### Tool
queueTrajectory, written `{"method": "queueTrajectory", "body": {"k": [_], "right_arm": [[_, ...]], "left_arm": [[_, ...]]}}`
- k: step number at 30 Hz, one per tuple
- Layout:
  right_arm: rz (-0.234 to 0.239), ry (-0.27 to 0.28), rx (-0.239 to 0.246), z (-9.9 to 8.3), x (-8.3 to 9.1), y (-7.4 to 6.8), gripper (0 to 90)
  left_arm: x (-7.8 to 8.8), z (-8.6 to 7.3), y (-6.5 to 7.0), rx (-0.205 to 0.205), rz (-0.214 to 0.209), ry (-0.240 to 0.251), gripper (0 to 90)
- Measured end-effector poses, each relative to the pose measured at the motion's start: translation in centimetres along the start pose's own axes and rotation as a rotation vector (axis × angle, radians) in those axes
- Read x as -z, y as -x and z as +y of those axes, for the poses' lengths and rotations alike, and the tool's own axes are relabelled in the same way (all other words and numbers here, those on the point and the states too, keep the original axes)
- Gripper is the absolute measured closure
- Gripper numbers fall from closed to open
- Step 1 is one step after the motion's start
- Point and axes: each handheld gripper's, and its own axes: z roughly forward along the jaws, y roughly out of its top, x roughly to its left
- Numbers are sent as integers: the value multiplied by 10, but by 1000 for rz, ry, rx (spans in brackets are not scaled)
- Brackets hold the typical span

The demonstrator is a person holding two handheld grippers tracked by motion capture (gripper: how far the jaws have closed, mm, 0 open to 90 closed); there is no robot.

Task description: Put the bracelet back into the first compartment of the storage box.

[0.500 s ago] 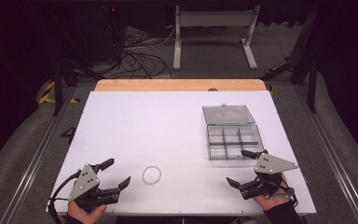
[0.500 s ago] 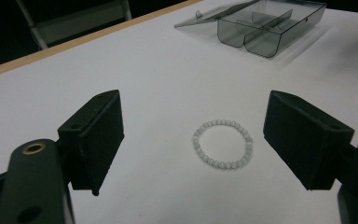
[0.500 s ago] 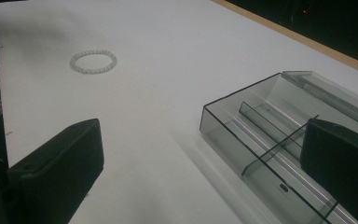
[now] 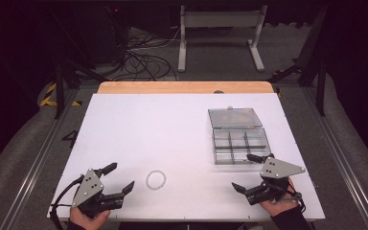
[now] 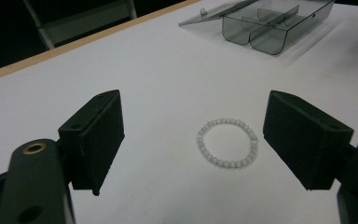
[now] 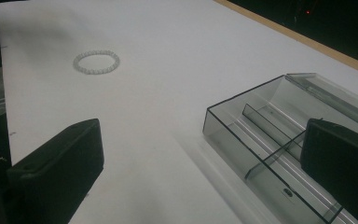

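Risk: bracelet (image 5: 227, 149) likely to skid on the smooth table (image 4: 172, 124) or slip out as loose beads if pinched off-centre, possibly springing away from the pads. Left gripper (image 4: 117, 179) wide open, empty; bracelet flat on the table just ahead, between the lines of the jaws. Right gripper (image 4: 249, 173) open, empty, beside the box (image 4: 239, 143), apparently unoccupied.

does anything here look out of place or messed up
Nothing stands out. The bead bracelet lies flat as a closed ring on the white table, between the open left gripper and right gripper. The clear divided box sits square, lid open, compartments apparently empty.
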Motion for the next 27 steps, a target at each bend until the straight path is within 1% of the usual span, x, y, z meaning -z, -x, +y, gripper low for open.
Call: {"method": "queueTrajectory", "body": {"k": [5,8,9,13,16,22,27], "right_arm": [[-2,0,2,2,0,0,4],[0,2,1,3,1,0,7],[0,2,-1,4,1,0,8],[4,5,-11,7,1,0,11],[10,5,-9,10,0,-1,12],[34,2,-9,19,-6,-3,13],[56,-1,4,27,-13,-6,14]], "left_arm": [[0,0,0,7,-5,0,211],[0,0,0,2,-1,-1,214],[-1,0,0,-2,6,-8,215],[-1,0,0,-1,3,-8,216],[0,0,0,2,0,-7,217],[-1,0,0,4,1,-9,220],[-1,0,0,-1,1,-8,221]]}}
